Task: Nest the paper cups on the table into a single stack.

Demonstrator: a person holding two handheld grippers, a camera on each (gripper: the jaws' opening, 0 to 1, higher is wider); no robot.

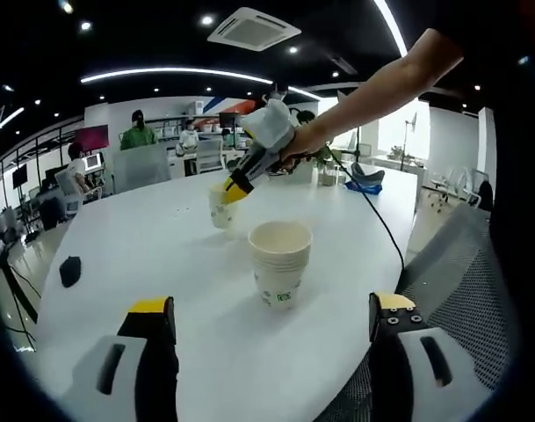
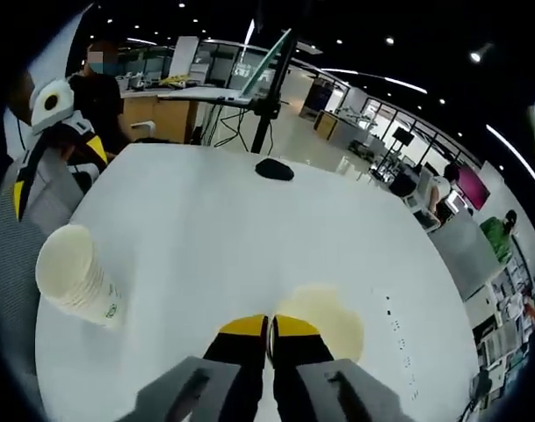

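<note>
Yellow-tipped jaws of the left gripper (image 1: 271, 321) stand spread wide at the near edge of the white table (image 1: 144, 255), holding nothing. Just beyond them stands the stack of paper cups (image 1: 279, 262), upright, with a green mark low on its side. Farther back, a single cup (image 1: 221, 206) stands apart from the stack. The right gripper (image 1: 235, 188) reaches in from the right, held by a person's hand (image 1: 304, 141), with its yellow tips at that cup's rim.

In the right gripper view, the right gripper (image 2: 269, 327) has its jaws pressed nearly together on the rim of the single cup (image 2: 333, 321), pinching its wall. The stack (image 2: 74, 277) lies to the left, with the left gripper (image 2: 56, 158) beyond it. A dark object (image 2: 274, 169) rests at the table's far side.
</note>
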